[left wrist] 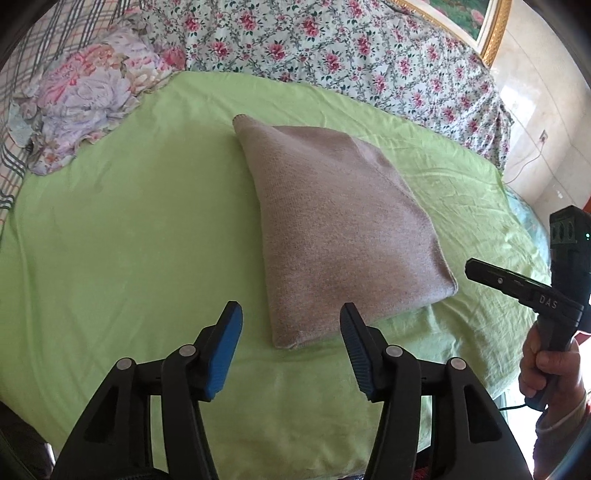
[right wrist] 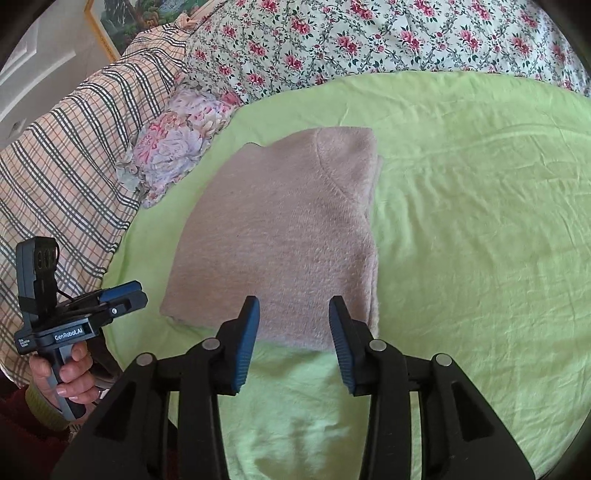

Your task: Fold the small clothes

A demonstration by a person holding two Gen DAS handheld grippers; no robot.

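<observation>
A beige knitted garment (left wrist: 340,229) lies folded into a flat rectangle on the green sheet (left wrist: 129,240); it also shows in the right wrist view (right wrist: 280,236). My left gripper (left wrist: 291,317) is open and empty, held above the sheet just short of the garment's near corner. My right gripper (right wrist: 293,310) is open and empty, hovering over the garment's near edge. The right gripper shows at the right edge of the left wrist view (left wrist: 476,271), and the left gripper shows at the left of the right wrist view (right wrist: 136,293).
A floral quilt (left wrist: 332,48) is heaped along the far side of the bed. A floral pillow (left wrist: 85,96) and a plaid blanket (right wrist: 62,158) lie at the left. A gold-framed picture (left wrist: 491,26) and a wall stand beyond the bed's right edge.
</observation>
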